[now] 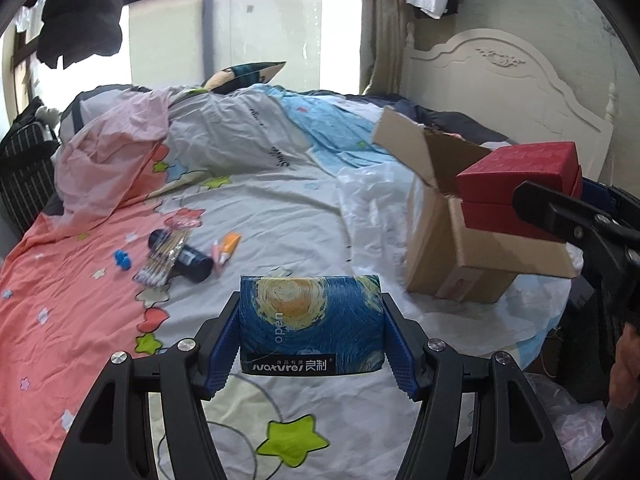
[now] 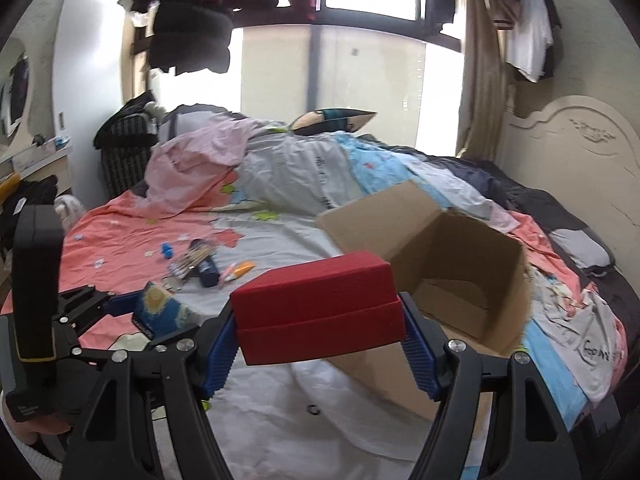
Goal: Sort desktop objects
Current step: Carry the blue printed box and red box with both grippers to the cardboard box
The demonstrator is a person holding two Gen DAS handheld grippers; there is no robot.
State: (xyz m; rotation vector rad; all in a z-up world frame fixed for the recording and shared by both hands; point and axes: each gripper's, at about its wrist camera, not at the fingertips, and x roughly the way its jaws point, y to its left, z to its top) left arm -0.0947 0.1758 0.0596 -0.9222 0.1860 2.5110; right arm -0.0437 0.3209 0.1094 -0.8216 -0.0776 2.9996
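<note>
- Cardboard box [image 2: 460, 264] on the bed: only the right view shows its seemingly empty inside
- Right gripper [image 2: 320, 340] clamps the red box [image 2: 320, 304] beside it
- Left gripper [image 1: 312, 340] grips a blue tissue pack [image 1: 310, 320] above the sheet

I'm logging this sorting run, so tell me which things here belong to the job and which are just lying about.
Job: tissue pack in left gripper; red box in right gripper; cardboard box; dark bottle; brush pack; orange tube.
Lying about: bedding, pillow, hanging clothes.

Left gripper [image 1: 312, 344] and right gripper [image 2: 320, 340] — jaws half-spread, each clamped on a load.
</note>
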